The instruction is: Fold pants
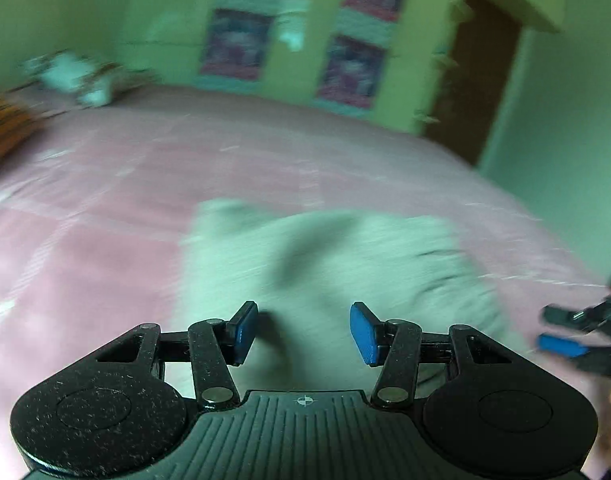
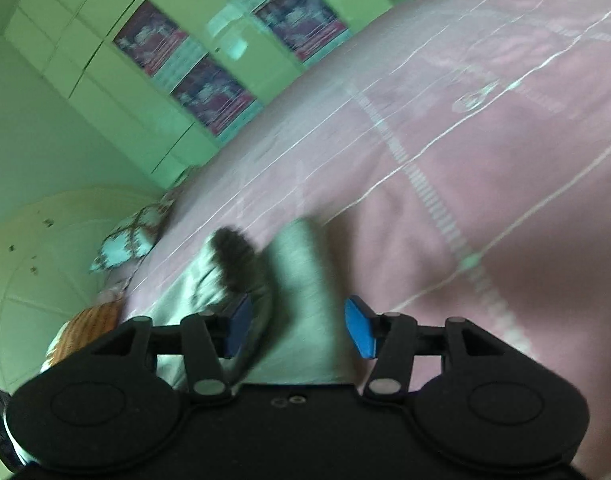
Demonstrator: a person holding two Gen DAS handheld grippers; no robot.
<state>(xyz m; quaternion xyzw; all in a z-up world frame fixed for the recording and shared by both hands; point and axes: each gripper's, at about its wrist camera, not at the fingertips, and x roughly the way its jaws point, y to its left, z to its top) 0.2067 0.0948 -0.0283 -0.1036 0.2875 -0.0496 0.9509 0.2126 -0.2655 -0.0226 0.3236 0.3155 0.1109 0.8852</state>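
Your left gripper (image 1: 303, 332), black with blue pads, hangs over the pale grey-white pants (image 1: 325, 264), which lie bunched in a rough block on the pink bedspread with thin white stripes (image 1: 105, 208). Its jaws are spread wide with nothing between them; the cloth lies below and beyond the tips. The left wrist view is blurred, so the folds of the fabric are hard to read, though a dark crease or shadow runs across the middle of the pile.

At the right edge of that view your right gripper (image 1: 561, 332) shows just beside the right edge of the pants, blue pads visible.

In the right wrist view, the right gripper (image 2: 299, 330) also has its jaws spread apart and empty. The pants (image 2: 301, 280) lie directly ahead of them and under them, with a dark blurred patch on the cloth near the left pad. The pink bedspread (image 2: 485, 160) stretches away to the right and far side.

At the far left of the bed lie a white patterned pillow (image 2: 125, 244) and an orange striped cloth (image 2: 89, 320). Beyond the bed stands a pale green wardrobe with dark purple panels (image 1: 297, 40).
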